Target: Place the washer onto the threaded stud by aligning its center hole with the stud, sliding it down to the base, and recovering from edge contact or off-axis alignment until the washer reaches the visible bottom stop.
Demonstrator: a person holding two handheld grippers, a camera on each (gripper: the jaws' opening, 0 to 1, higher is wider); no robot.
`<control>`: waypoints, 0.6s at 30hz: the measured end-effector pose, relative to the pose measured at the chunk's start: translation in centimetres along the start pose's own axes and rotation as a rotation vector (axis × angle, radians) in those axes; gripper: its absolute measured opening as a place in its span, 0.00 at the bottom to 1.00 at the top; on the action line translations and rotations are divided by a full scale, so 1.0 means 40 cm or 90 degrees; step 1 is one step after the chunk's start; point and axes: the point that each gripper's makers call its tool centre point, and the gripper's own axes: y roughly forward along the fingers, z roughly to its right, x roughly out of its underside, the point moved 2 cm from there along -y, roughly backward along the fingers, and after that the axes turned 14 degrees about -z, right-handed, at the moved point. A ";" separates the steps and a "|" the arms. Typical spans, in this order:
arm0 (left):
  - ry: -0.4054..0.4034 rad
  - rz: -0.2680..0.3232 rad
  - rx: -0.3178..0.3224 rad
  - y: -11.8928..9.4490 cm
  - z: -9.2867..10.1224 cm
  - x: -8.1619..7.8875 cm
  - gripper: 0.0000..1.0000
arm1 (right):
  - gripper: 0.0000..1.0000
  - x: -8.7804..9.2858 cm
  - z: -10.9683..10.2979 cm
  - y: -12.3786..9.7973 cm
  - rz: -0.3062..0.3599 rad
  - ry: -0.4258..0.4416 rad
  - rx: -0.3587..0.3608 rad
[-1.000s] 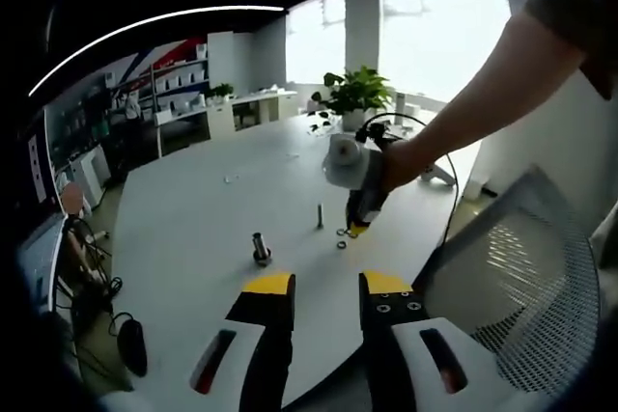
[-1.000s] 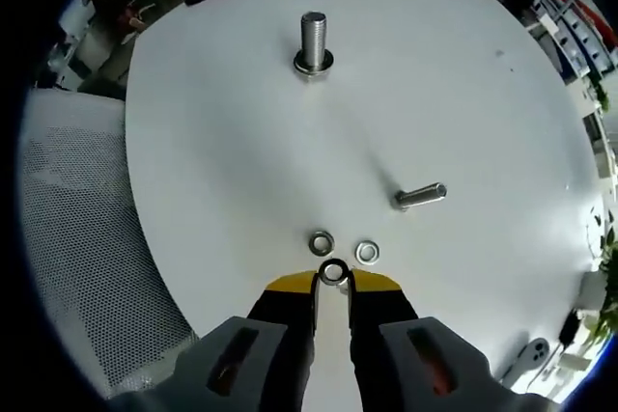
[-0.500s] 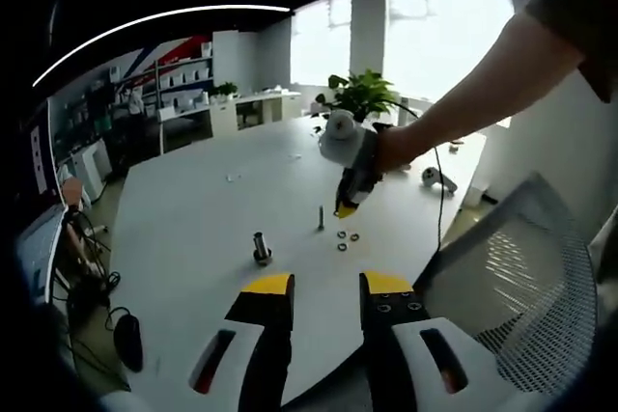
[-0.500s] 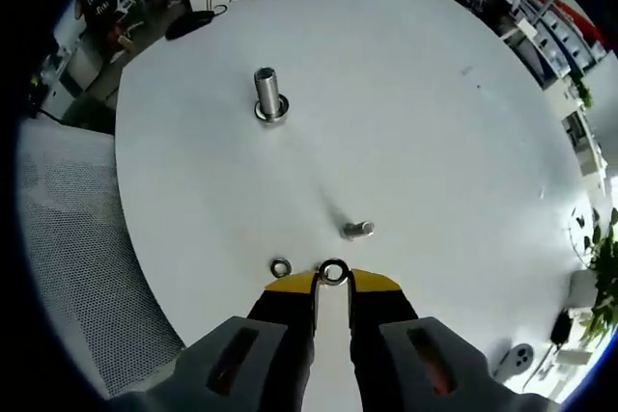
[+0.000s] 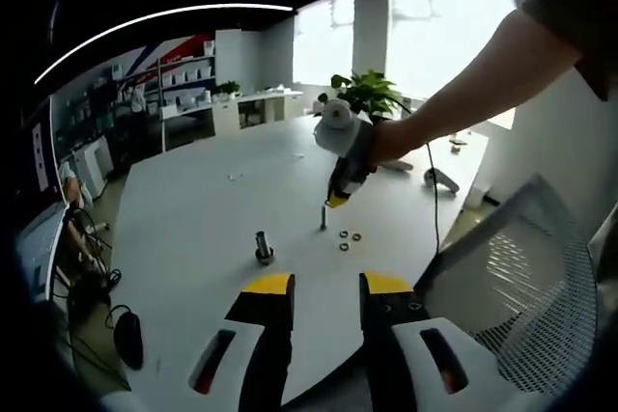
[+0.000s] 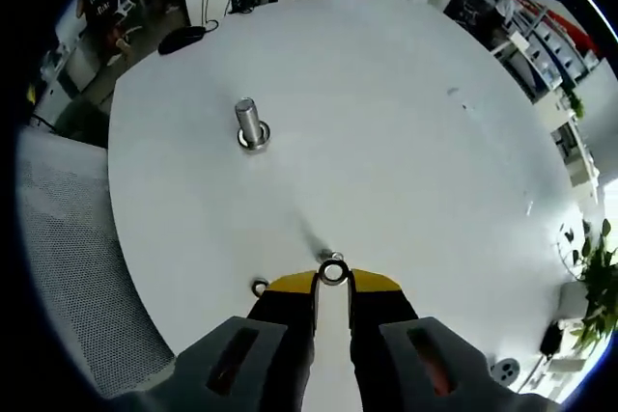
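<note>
Two studs on counter (image 5: 183, 238), thin stud (image 5: 323, 216), thick stud (image 6: 250, 124), two loose washers (image 5: 350, 238), right hand-held gripper (image 6: 333, 282) raised above thin stud, pinching one washer (image 6: 333, 271), left hand-held gripper (image 5: 326, 288) parted, empty

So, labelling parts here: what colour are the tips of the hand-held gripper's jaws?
Yellow tips on black, clearest on the left hand-held gripper in the left gripper view.

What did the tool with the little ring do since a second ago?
The right tool lifted off the white round table, carrying the small silver washer up over the thin upright stud. Two loose washers and the thick silver bolt stayed put. The left tool stayed open, low at the table's edge.
</note>
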 end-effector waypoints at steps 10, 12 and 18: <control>-0.002 -0.006 -0.001 0.002 -0.002 0.004 0.25 | 0.13 -0.009 -0.016 0.013 -0.013 -0.012 -0.002; -0.004 -0.007 -0.001 0.002 -0.003 0.004 0.25 | 0.13 -0.008 -0.015 0.016 -0.017 -0.013 -0.004; -0.004 -0.010 -0.001 0.003 -0.003 0.006 0.25 | 0.13 -0.013 -0.008 0.024 -0.019 -0.013 -0.007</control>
